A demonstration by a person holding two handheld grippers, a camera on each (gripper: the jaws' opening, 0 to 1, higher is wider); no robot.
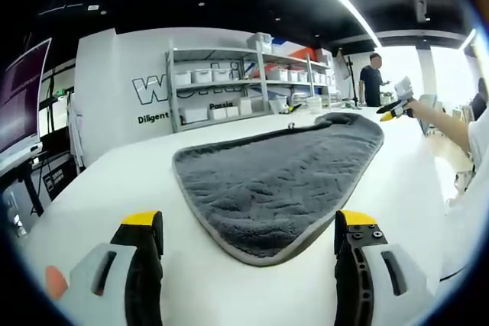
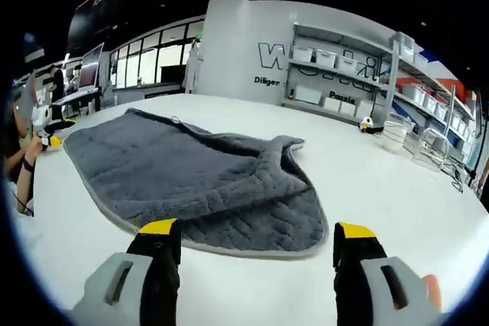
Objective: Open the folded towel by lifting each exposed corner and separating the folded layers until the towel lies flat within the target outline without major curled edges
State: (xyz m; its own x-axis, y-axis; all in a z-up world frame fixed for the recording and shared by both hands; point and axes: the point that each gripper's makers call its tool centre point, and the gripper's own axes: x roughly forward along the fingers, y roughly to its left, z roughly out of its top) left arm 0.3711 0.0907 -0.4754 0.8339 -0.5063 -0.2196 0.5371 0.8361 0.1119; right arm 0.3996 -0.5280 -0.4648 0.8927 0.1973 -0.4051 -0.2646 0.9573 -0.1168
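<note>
Yellow tips cap your left tongs [image 1: 248, 238], which stand wide apart and hold nothing, just short of the near rounded edge of the grey towel [image 1: 279, 177]. The towel lies on the white tabletop [image 1: 114, 188] and runs away toward one o'clock, where its far end is bunched a little. At two o'clock, past that far end, your right tongs [image 1: 393, 108] come into the left gripper view, held above the tabletop edge by a hand; you cannot tell from here how their jaws stand.

In the right gripper view your right tongs [image 2: 257, 234] are spread apart too and grip nothing, their tips just beside the towel's [image 2: 195, 177] near hem. One layer is folded over toward one o'clock, leaving a raised, curled ridge that ends in a flap near the middle of the tabletop [image 2: 382, 181]. At nine o'clock a hand [image 2: 34, 146] rests by the tabletop edge, next to the towel's far corner.

Farther off, metal shelving [image 1: 229, 85] with white bins [image 1: 202, 75] stands against a white wall with dark lettering, and a person [image 1: 372, 79] stands at one o'clock.
</note>
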